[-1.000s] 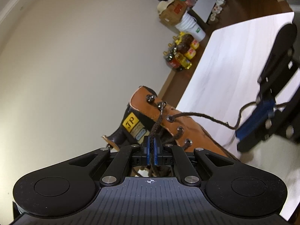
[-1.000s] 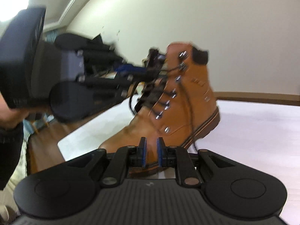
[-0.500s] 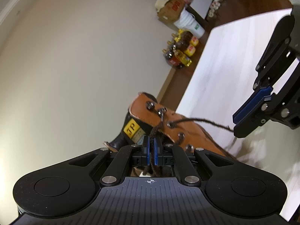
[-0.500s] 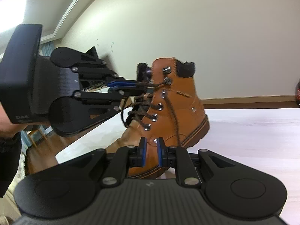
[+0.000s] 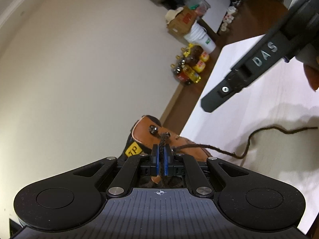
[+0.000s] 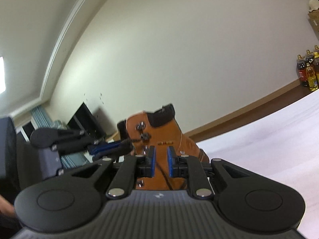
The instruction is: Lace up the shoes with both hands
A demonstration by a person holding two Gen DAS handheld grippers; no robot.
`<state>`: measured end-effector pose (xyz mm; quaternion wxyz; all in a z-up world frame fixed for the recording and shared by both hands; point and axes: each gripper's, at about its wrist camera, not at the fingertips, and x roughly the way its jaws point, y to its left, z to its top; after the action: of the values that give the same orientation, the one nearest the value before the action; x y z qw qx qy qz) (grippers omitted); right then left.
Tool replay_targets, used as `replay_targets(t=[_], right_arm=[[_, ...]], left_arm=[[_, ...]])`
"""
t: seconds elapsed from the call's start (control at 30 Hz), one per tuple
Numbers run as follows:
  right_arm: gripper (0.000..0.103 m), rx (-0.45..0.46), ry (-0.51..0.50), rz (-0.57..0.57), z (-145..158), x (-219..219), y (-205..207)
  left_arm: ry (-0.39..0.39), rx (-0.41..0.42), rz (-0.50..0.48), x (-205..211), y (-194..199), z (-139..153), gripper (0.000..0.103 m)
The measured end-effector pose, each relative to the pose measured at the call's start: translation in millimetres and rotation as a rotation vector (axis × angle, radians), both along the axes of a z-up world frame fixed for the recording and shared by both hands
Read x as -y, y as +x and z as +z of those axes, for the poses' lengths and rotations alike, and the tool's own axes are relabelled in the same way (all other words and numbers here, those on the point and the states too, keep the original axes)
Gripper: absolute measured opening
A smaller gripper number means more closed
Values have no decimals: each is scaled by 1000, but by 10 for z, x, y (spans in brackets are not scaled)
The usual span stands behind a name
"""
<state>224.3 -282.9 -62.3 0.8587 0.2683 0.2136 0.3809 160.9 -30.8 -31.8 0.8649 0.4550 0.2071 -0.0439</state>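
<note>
A tan leather boot (image 5: 147, 137) with metal lace hooks stands on the white table (image 5: 259, 103); it also shows in the right wrist view (image 6: 171, 133). My left gripper (image 5: 161, 155) is shut on a dark brown lace (image 5: 163, 139) at the boot's upper hooks; it also shows in the right wrist view (image 6: 111, 148). The other lace end (image 5: 259, 137) lies loose across the table. My right gripper (image 6: 160, 160) is open and empty, close in front of the boot's shaft. Its body (image 5: 249, 67) shows in the left wrist view.
Bottles (image 5: 189, 67), a white bucket (image 5: 199, 37) and a cardboard box (image 5: 179, 23) stand on the floor by the wall beyond the table. The table's far edge (image 5: 199, 101) runs just behind the boot.
My right gripper has let go of the lace end, which now lies slack on the table, and has moved close to the boot's shaft. My left gripper keeps its hold.
</note>
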Motion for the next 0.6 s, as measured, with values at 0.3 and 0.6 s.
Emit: replay_targets(t=[0.3,0.6], right_arm=[[16,-252,350,40,-236,-69,359],[16,-454,539,30,-556,-199,598]], left_arm=[[27,-20,18,2,85,-118,7],[9,-20,10,-106,83,-116,7]])
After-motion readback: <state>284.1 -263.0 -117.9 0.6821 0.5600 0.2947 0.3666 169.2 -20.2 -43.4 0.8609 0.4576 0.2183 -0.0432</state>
